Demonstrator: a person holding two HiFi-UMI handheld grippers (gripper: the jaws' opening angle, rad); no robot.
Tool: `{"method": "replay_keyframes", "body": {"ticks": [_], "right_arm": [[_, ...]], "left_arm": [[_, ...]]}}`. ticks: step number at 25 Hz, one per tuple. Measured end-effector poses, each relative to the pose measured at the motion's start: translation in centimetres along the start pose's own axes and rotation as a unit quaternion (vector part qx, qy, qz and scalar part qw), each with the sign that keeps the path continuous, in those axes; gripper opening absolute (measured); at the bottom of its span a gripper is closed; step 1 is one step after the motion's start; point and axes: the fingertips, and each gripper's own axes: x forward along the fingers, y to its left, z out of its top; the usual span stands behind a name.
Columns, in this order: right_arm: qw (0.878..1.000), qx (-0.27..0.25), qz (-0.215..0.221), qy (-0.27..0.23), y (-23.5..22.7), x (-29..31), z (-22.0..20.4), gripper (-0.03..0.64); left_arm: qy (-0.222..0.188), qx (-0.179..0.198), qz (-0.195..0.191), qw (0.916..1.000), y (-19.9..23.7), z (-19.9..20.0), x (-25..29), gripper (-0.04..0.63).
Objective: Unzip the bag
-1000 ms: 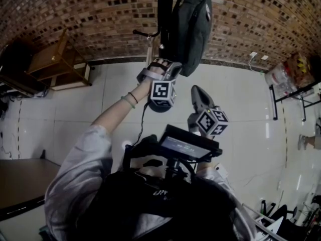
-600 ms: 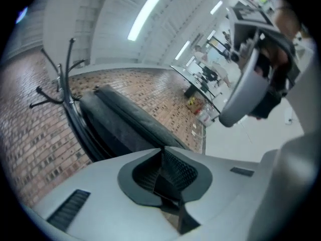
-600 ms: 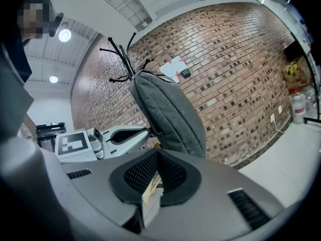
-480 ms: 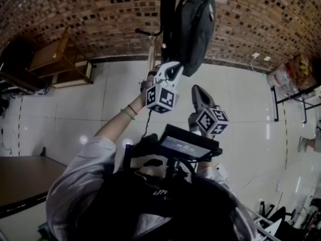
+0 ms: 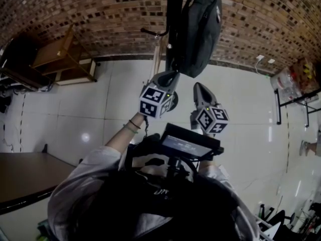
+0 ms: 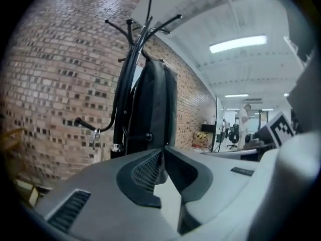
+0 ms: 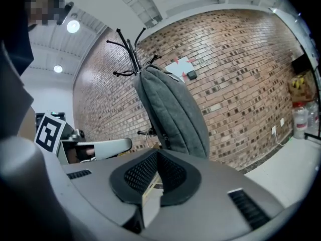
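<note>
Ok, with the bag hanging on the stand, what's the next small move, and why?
The bag hangs loose from the coat stand; neither gripper holds it. The left gripper has just been opening slightly, yet its jaws look together, nothing between them; the right gripper is shut and empty. Probably raise the left one to the bag's lower edge and open it to grip.
</note>
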Motion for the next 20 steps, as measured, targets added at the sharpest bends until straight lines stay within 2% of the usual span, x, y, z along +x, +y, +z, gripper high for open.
{"method": "replay_keyframes", "body": {"ticks": [3,8,20], "right_arm": [[1.0,-0.027,-0.013,0.002,0.1,0.4,0.2,-0.002],[0.999,-0.033,-0.011,0.003,0.3,0.8,0.6,-0.003],[0.999,-0.043,-0.018,-0.009,0.4,1.0,1.7,-0.003]], "left_arm": [[0.009,-0.03,0.006,0.9995,0.6,-1.3,-0.2,0.028],[0.018,-0.038,0.016,0.999,1.8,-1.8,-0.2,0.028],[0.014,-0.026,0.014,0.9995,2.4,-0.9,0.2,0.028]]}}
